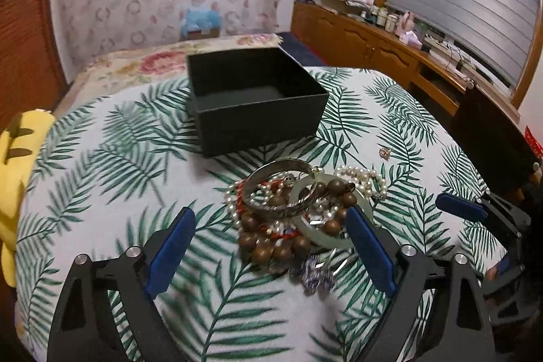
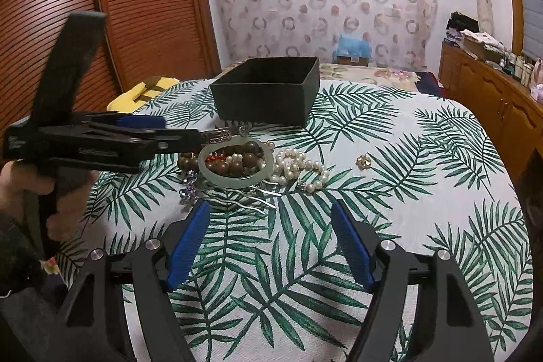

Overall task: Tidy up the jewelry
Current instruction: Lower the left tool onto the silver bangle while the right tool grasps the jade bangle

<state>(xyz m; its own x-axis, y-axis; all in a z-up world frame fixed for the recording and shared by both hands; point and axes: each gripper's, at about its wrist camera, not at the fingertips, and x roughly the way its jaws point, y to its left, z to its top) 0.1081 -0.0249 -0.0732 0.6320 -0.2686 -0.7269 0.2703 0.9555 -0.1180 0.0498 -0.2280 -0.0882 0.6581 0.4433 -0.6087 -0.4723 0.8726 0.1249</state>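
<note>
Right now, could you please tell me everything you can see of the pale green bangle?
The pale green bangle is a smooth, translucent, jade-like closed ring. It lies nearly flat on the jewelry heap, on the palm-leaf cloth in front of the black box. Wooden beads cross through it; the engraved silver bangle leans against it.

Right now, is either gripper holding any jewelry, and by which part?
Nothing is held. The left gripper hangs open around the jewelry pile; the right gripper is open short of it.

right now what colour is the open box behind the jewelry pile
Black, inside and out: the box shows best in the left wrist view.
</note>
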